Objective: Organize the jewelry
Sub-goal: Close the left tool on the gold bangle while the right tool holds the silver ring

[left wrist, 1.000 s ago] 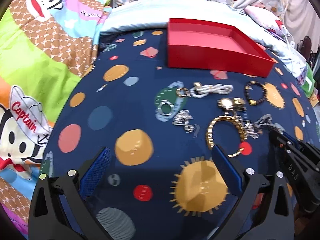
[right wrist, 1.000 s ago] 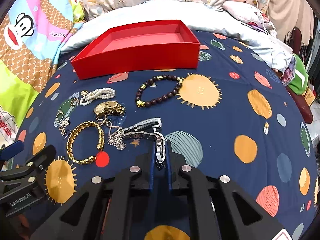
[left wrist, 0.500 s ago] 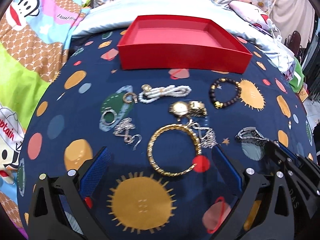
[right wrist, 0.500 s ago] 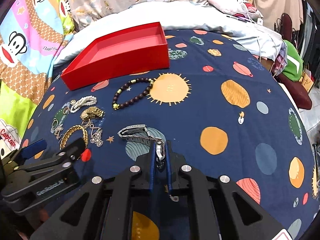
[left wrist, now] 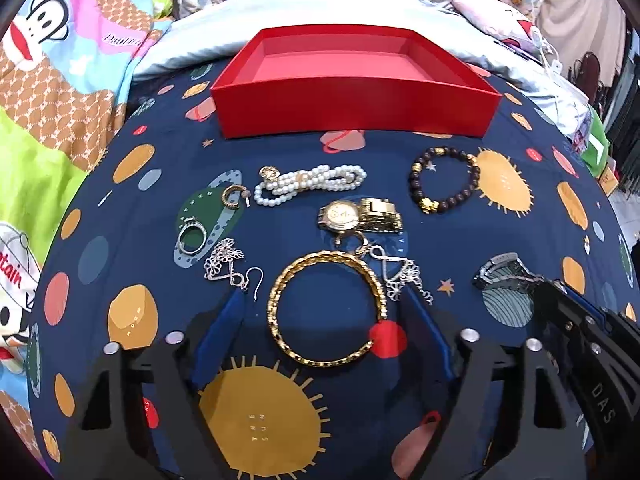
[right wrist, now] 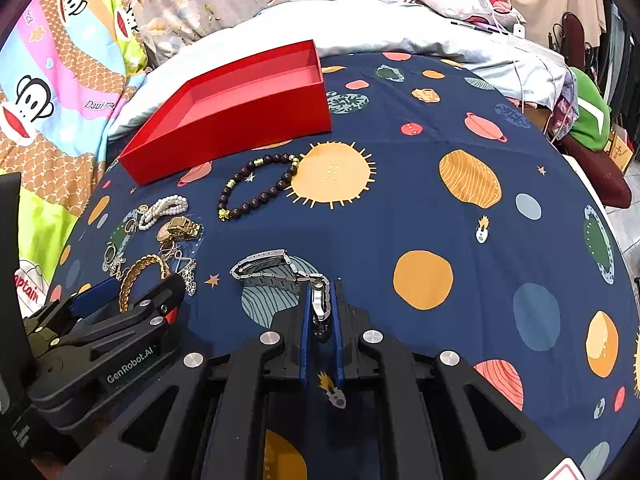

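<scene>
A gold bangle [left wrist: 276, 300] lies flat on the navy planet-print cloth between the fingers [left wrist: 230, 320] of my left gripper [left wrist: 326, 316]. Its jaws are closing, and the pads stand just clear of the bangle on both sides. My right gripper [right wrist: 320, 300] is shut on the band of a silver watch [right wrist: 264, 266], which trails on the cloth ahead of it. The silver watch [left wrist: 500, 272] also shows at the right of the left wrist view. An empty red box [left wrist: 352, 108] sits at the far side, and in the right wrist view the red box [right wrist: 236, 128] is at the upper left.
Loose on the cloth lie a pearl bracelet [left wrist: 312, 182], a gold watch [left wrist: 360, 216], a dark bead bracelet [left wrist: 416, 176], a silver ring [left wrist: 192, 236], a gold earring [left wrist: 234, 196], silver earrings [left wrist: 228, 264] and a silver chain [left wrist: 400, 276]. Cartoon bedding borders the left.
My left gripper has moved right over the gold bangle, and its jaws have narrowed around it. The right gripper has dragged the silver watch rightward, away from the other jewelry.
</scene>
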Action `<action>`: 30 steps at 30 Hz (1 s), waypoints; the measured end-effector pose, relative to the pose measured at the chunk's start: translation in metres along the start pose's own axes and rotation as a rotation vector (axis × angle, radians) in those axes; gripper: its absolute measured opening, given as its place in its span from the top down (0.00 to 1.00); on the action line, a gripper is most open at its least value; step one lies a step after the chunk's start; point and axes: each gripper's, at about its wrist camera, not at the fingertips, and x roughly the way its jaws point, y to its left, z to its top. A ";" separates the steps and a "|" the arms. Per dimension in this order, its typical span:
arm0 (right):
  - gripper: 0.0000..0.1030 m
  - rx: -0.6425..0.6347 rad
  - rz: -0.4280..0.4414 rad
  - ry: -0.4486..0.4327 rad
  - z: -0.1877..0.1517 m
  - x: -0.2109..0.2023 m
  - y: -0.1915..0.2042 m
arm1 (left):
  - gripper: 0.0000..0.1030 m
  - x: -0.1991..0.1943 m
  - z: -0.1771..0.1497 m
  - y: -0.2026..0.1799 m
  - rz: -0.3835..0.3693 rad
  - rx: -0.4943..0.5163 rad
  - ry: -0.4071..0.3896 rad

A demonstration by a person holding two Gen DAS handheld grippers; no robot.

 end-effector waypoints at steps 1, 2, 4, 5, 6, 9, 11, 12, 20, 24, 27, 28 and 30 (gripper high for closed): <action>0.92 0.002 0.002 0.001 0.000 0.000 0.000 | 0.32 -0.001 0.000 -0.001 -0.006 0.003 -0.002; 0.92 0.004 0.004 0.000 0.000 0.001 -0.001 | 0.32 -0.002 -0.001 -0.002 -0.012 0.009 -0.004; 0.92 0.005 0.005 0.001 0.000 0.001 -0.001 | 0.38 -0.003 -0.001 -0.003 -0.023 0.013 -0.007; 0.92 0.006 0.006 0.000 0.000 0.001 -0.001 | 0.38 -0.004 -0.002 -0.003 -0.032 0.015 -0.009; 0.92 0.007 0.008 0.000 0.000 0.001 -0.001 | 0.41 -0.004 -0.002 -0.004 -0.034 0.015 -0.011; 0.92 0.012 0.013 0.001 -0.001 0.002 -0.003 | 0.47 -0.005 -0.002 -0.002 -0.045 0.016 -0.015; 0.92 0.014 0.014 0.001 -0.001 0.002 -0.003 | 0.47 -0.006 -0.002 0.000 -0.053 0.012 -0.015; 0.92 0.015 0.015 0.002 -0.001 0.002 -0.003 | 0.48 -0.006 -0.002 0.000 -0.054 0.014 -0.015; 0.92 0.011 0.019 -0.005 -0.002 -0.002 -0.003 | 0.48 -0.017 -0.005 0.006 -0.077 0.005 -0.018; 0.92 -0.001 0.026 -0.021 -0.003 -0.012 -0.001 | 0.48 -0.029 -0.006 0.014 -0.081 -0.006 -0.029; 0.92 -0.015 0.029 -0.039 -0.002 -0.022 0.003 | 0.48 -0.039 -0.007 0.022 -0.086 -0.018 -0.037; 0.92 -0.018 0.030 -0.043 -0.002 -0.025 0.003 | 0.48 -0.043 -0.006 0.024 -0.086 -0.022 -0.041; 0.92 -0.022 0.036 -0.053 -0.001 -0.033 0.005 | 0.48 -0.050 -0.006 0.031 -0.084 -0.032 -0.050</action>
